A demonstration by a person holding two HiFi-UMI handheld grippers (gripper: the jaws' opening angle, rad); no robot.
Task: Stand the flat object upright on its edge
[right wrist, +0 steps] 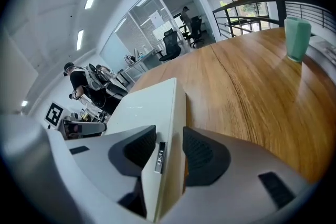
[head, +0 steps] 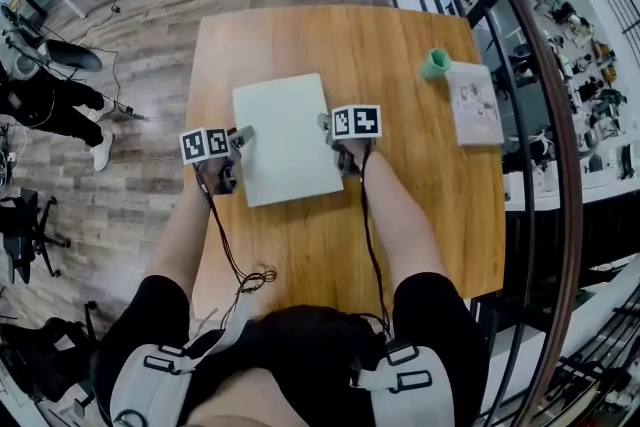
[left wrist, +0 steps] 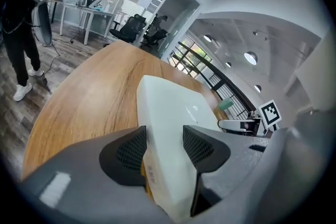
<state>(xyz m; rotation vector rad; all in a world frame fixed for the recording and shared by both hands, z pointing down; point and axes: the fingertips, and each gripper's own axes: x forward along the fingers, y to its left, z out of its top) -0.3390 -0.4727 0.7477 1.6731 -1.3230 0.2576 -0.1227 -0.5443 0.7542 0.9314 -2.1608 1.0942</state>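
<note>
While the white slab [head: 285, 137] lies flat on the table [head: 330, 245] near the centre of the frame, the left gripper [left wrist: 164, 148] straddles its left edge and the right gripper [right wrist: 169, 150] straddles its right edge. Each pair of jaws stands apart with the slab's edge between the pads, and a slim gap shows, so neither squeezes it. A green cup [head: 435, 64] and a booklet [head: 474, 102] sit at the upper right, well apart from the slab.
</note>
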